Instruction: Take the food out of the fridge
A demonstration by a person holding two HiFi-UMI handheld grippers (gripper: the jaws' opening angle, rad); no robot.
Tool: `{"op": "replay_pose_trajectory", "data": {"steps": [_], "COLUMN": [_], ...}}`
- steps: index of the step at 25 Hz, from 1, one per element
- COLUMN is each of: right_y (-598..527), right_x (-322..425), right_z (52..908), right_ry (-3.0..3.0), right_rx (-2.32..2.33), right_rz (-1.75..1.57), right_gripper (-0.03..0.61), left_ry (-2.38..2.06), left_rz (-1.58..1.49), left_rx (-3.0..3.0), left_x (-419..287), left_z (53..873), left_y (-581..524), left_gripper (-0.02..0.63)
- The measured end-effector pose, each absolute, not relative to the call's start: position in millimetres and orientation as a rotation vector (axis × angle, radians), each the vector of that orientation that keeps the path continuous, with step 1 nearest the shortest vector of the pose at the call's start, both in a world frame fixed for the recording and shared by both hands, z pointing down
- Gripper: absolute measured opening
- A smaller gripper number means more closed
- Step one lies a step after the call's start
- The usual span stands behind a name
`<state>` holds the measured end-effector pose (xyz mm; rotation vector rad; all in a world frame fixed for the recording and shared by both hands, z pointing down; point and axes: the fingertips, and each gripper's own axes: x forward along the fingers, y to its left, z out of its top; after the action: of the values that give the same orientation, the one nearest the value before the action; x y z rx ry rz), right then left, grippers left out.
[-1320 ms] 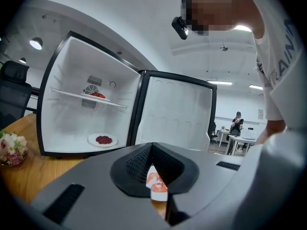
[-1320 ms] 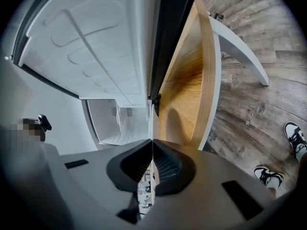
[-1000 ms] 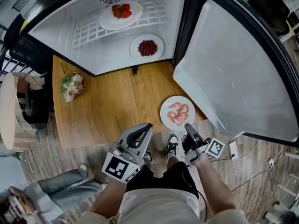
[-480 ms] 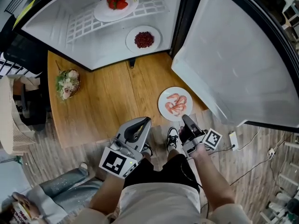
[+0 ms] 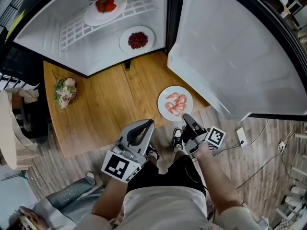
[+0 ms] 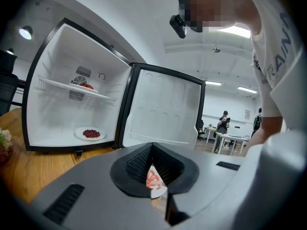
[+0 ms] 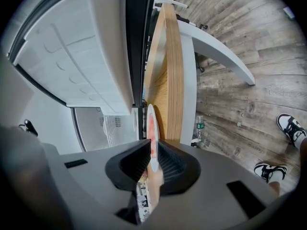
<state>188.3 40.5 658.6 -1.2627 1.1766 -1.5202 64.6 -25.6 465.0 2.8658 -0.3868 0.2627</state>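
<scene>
A white plate of shrimp [image 5: 175,103] lies on the wooden table [image 5: 110,109] near its front right corner. My right gripper [image 5: 186,118] is turned on its side and shut on the plate's near rim, which shows as a thin white edge [image 7: 151,123] between its jaws. The left gripper [image 5: 147,124] hovers shut and empty over the table's front edge, with the shrimp plate [image 6: 154,182] showing through the gap behind its fingertips. In the open fridge [image 5: 67,47], a plate of strawberries [image 5: 104,7] rests on the wire shelf and a plate of dark red berries [image 5: 137,40] on the floor.
The fridge door [image 5: 230,56] stands open to the right, close behind the shrimp plate. A salad bowl [image 5: 64,91] sits at the table's left edge. A wicker basket [image 5: 12,128] is left of the table. Cables and a plug [image 5: 241,137] lie on the wood floor.
The head view has drifted, so everything sits a little higher and further left. Both grippers keep their places relative to the shrimp plate, which stays on the table.
</scene>
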Motion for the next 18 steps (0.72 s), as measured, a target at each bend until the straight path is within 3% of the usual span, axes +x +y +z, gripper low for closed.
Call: {"op": "replay_pose_trajectory", "data": {"steps": [18], "right_y": [58.1], "right_x": [190.2], "right_z": [662.8], "right_ry": [1.166], "right_rx": [-1.282], "right_rz": [-1.535], "right_gripper": [0.100], "left_ry": [-0.349], "left_rz": [0.266], "left_rx": [2.869], "left_x": [71.9], "left_z": [466.3], "left_y": [-14.9], "left_gripper": [0.009]}}
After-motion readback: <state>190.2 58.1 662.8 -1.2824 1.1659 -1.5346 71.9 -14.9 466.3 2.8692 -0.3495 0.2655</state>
